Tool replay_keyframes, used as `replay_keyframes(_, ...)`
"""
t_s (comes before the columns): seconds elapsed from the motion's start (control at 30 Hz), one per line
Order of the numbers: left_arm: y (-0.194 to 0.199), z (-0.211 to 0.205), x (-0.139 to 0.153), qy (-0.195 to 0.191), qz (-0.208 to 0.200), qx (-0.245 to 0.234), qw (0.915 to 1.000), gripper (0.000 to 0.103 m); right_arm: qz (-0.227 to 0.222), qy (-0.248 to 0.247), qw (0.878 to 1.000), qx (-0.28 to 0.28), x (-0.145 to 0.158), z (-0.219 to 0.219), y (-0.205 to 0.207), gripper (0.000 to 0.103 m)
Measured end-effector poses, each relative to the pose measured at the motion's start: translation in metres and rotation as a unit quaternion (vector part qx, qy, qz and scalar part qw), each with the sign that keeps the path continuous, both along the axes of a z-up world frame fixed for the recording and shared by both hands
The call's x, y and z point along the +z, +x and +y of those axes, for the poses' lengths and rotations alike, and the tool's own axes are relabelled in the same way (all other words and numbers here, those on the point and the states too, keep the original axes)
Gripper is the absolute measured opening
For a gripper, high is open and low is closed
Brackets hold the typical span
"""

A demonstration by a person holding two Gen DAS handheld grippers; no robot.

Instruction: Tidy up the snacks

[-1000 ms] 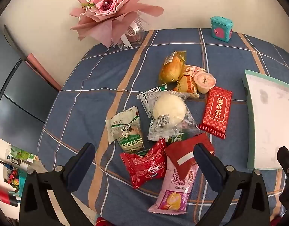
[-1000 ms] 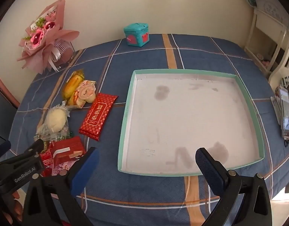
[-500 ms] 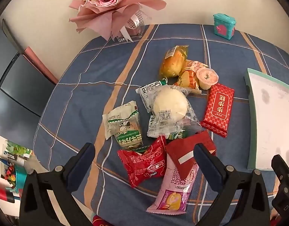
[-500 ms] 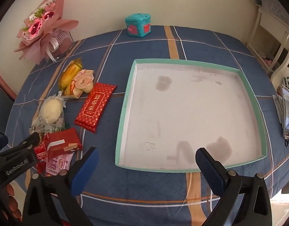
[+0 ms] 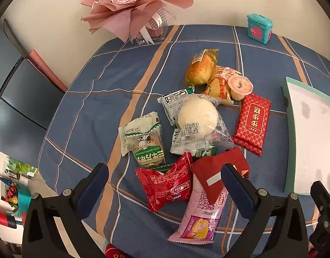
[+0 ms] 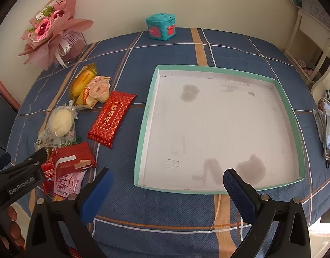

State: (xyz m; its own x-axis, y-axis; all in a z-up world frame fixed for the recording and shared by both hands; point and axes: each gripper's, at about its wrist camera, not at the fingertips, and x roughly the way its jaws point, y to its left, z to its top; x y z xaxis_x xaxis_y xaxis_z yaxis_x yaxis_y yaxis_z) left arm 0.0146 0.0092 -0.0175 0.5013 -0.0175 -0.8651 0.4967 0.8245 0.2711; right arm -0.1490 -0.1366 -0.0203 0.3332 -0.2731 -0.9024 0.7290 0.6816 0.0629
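Note:
Several wrapped snacks lie in a loose pile on the blue plaid tablecloth: a red crinkled packet [image 5: 168, 186], a pink roll packet [image 5: 200, 212], a dark red pack [image 5: 218, 173], a green-white biscuit pack [image 5: 143, 138], a white bun in clear wrap [image 5: 197, 118], a flat red pack [image 5: 252, 122], a jelly cup [image 5: 240, 86] and a yellow bread [image 5: 202, 67]. My left gripper [image 5: 165, 189] is open above the near end of the pile. My right gripper [image 6: 167, 190] is open and empty over the near rim of the empty teal-edged white tray [image 6: 143, 126].
A pink flower bouquet in a glass vase [image 5: 130, 2] stands at the back left. A small teal box [image 6: 161, 26] stands at the back edge. A phone [image 6: 329, 129] lies right of the tray. White furniture [image 6: 311, 43] stands beyond the table's right side.
Both grippers have moved forward a little over the table, so the snacks and tray sit lower and closer in view. Both stay open; nothing has been taken hold of.

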Motion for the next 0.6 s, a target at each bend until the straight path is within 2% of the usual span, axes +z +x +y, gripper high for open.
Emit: replay_keyframes(0.6, -0.0002, -0.001, -0.0006, 0.006, 0.0, -0.003, 1.0, 0.103, 0.0, -0.002, 1.0, 0.002, 0.0021, 0.0016, 0.0005, 0.103)
